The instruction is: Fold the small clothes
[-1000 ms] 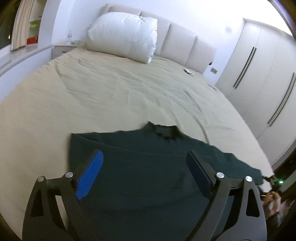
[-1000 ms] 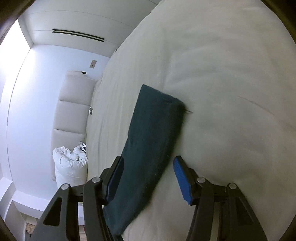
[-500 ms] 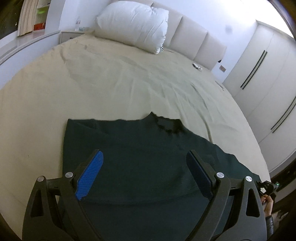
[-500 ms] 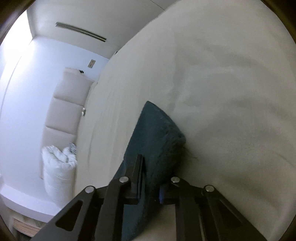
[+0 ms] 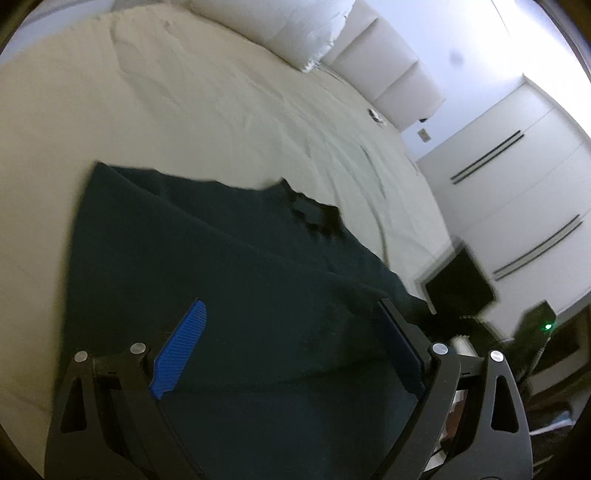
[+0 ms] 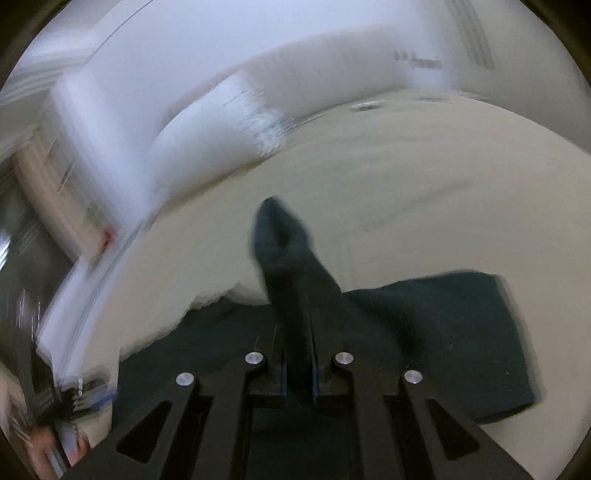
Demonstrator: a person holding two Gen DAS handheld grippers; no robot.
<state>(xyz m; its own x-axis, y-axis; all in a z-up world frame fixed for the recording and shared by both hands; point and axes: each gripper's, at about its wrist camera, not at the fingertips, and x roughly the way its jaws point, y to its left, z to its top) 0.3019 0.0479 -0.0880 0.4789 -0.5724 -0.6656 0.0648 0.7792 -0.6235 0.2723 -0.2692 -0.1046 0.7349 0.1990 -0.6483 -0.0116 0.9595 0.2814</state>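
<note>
The right claw (image 6: 298, 365) grips a raised sleeve of the dark top (image 5: 236, 295); the left claw (image 5: 291, 354) hangs wide open over the top, spread on a beige bed (image 5: 184, 110). Far off: pillow (image 5: 295, 33), padded headboard (image 5: 399, 81), white wardrobes (image 5: 517, 177).

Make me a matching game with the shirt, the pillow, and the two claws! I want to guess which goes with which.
Things:
1. shirt
2. pillow
3. left claw
4. right claw

Clues:
A. white, by the headboard
B. wide open above the cloth
C. dark green, spread on the bed
D. pinched shut on a sleeve

Pairs: 1-C, 2-A, 3-B, 4-D
</note>
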